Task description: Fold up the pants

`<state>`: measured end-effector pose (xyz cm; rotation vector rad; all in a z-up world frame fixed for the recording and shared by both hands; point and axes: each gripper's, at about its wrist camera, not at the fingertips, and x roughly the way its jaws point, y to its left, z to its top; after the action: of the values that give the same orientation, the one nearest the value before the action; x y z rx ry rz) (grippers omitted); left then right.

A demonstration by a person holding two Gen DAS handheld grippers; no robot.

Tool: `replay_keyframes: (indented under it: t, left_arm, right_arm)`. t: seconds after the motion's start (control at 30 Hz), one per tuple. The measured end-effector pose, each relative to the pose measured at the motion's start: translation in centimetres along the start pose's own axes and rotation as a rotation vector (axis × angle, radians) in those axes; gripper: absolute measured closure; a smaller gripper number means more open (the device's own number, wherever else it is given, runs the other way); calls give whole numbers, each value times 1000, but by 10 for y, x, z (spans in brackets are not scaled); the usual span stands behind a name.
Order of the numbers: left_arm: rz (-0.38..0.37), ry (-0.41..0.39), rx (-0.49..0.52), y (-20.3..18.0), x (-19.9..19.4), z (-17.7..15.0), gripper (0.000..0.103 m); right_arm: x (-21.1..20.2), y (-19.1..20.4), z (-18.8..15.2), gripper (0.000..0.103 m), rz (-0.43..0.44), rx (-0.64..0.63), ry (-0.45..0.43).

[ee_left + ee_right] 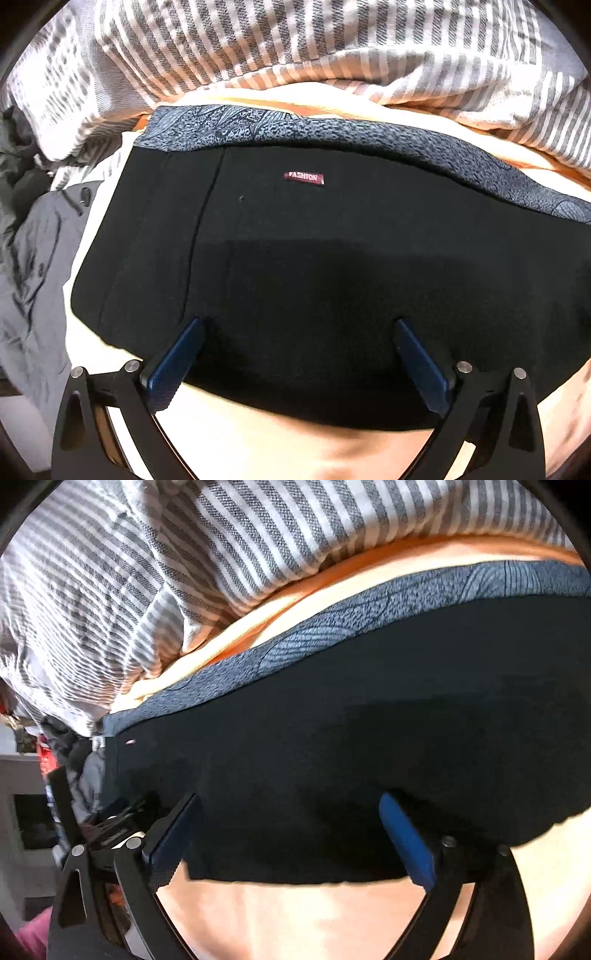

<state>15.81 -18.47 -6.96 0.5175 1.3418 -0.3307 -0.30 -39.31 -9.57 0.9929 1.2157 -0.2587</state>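
Black pants lie folded flat on an orange sheet, with a small red "FASHION" label near the far edge. They lie on top of a blue-grey patterned garment. My left gripper is open, its blue fingertips resting over the near part of the pants. In the right wrist view the pants fill the middle, and my right gripper is open over their near edge, holding nothing.
A grey-and-white striped blanket is bunched along the far side, also in the right wrist view. A grey garment lies crumpled to the left. Furniture and clutter stand at the far left.
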Motion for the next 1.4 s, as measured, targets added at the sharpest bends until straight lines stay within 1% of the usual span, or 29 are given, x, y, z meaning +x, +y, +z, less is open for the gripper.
replay_keyframes:
  t: [0.07,0.1,0.23,0.37,0.43,0.57,0.77,0.83,1.0,1.1,1.2,1.33,1.4]
  left_arm:
    - [-2,-8,18,-12,-11,-2,0]
    - [-11,-18,32,-20,-20,-4,0]
    - [-28,-25,90,-58,-44,-11,0]
    - [-65,-28,128,-100,-63,-15,0]
    - [-92,-20,142,-122,-70,-15,0]
    - [-124,-16,181,-165,-83,-16,0]
    - [-149,-24,254,-228,-98,-19,0]
    - [-150,-26,273,-242,-100,-19,0]
    - [-163,-8,283,-282,-102,-20,0]
    - [-173,0,277,-304,-101,-20,0]
    - [-179,-2,276,-328,-104,-20,0]
    - [-187,-18,280,-358,-110,-17,0]
    - [-182,-23,281,-371,-110,-15,0]
  right_arm:
    - [-15,-8,-4,5,90,73,1]
    - [-23,-12,-8,5,115,101,-5]
    - [-52,-38,-32,5,160,168,-14]
    - [-83,-70,-56,5,175,203,-7]
    - [-95,-82,-68,5,168,205,-12]
    - [-115,-107,-74,5,138,218,-33]
    - [-135,-148,-71,5,141,272,-68]
    - [-139,-158,-68,5,137,276,-79]
    - [-151,-185,-64,5,151,307,-106]
    - [-162,-206,-62,5,161,338,-155]
    - [-174,-230,-54,5,172,375,-224]
    - [-190,-264,-43,5,182,431,-324]
    - [-194,-276,-38,5,178,445,-359]
